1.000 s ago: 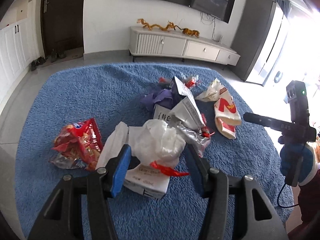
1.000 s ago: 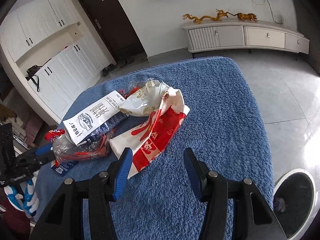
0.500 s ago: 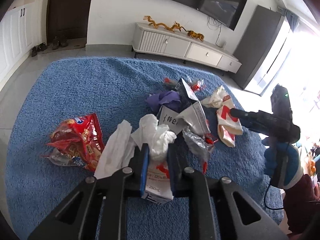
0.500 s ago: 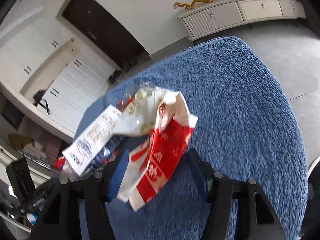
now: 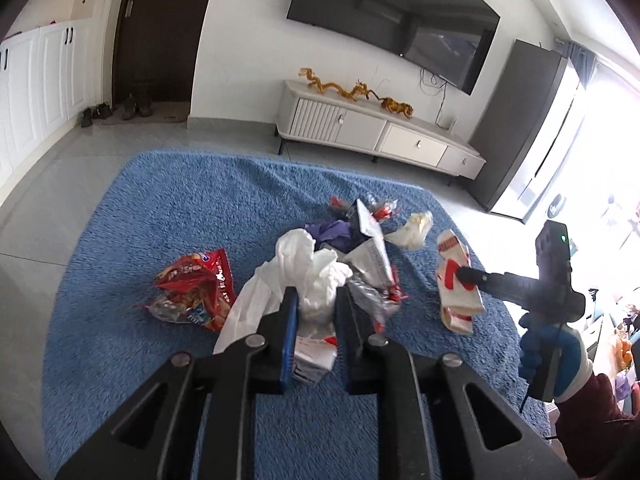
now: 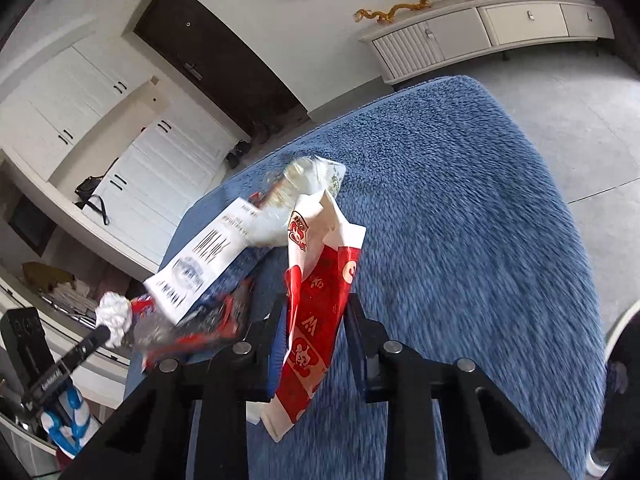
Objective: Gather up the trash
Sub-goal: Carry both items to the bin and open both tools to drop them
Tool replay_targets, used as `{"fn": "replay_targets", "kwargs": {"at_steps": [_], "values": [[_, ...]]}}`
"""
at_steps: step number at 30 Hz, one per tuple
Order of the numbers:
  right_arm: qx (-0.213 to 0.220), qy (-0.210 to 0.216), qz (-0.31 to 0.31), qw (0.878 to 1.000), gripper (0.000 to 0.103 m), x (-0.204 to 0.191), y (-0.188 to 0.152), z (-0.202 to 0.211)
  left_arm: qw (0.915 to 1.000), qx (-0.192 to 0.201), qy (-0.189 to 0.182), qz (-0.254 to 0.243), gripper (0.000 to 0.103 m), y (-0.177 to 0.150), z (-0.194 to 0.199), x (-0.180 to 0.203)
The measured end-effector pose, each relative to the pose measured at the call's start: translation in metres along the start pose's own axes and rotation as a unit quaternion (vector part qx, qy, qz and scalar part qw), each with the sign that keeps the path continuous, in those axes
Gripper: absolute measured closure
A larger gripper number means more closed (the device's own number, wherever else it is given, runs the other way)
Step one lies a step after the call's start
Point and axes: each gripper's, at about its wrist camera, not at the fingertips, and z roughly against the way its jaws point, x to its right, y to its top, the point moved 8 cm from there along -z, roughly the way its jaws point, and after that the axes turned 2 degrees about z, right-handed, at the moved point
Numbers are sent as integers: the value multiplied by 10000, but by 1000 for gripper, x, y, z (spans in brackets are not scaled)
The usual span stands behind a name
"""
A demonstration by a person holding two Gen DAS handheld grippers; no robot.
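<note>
my left gripper [image 5: 314, 300] is clamped on a crumpled white plastic bag [image 5: 308, 272], with a small white carton [image 5: 314, 354] caught low between the same pads; both sit above the blue rug [image 5: 168, 208]. just left of them on the rug lies a red snack wrapper [image 5: 194, 288], and behind them a heap of torn packets [image 5: 366, 244]. my right gripper [image 6: 316, 324] is closing its jaws on a red and white paper bag [image 6: 320, 300], which hangs between the pads, the left pad already against it. beside that bag lies a white printed carton [image 6: 208, 264] and a clear crinkled wrapper [image 6: 304, 188].
</note>
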Motion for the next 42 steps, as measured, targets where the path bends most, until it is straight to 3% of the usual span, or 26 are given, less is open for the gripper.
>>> {"fn": "replay_targets", "kwargs": {"at_steps": [5,12,20,25,30,36,42], "values": [[189,-81,165,9997,77,-7,-12,39,9998,172,-12,-135,87,-3,30,18],[783,-261,256,9963,77,-7,-25,120,9986,339,-137,-378,87,-7,60,60],[1475,-802,55,9858,77,42,-40,214,9936,153,-519,-987,87,-14,50,151],[1693,-1603,-97,9724,77,104,-55,254,9820,-282,-914,-1632,87,-25,2,249],[1497,-2378,-416,9588,76,177,-78,256,9623,-956,-1374,-2142,86,-50,-65,342],[1040,-2801,-878,9503,76,262,-104,237,9366,-1639,-1710,-2583,85,-101,-143,434],[769,-2869,-1346,9453,74,321,-119,216,9219,-2244,-1805,-2590,83,-137,-208,478]]}}
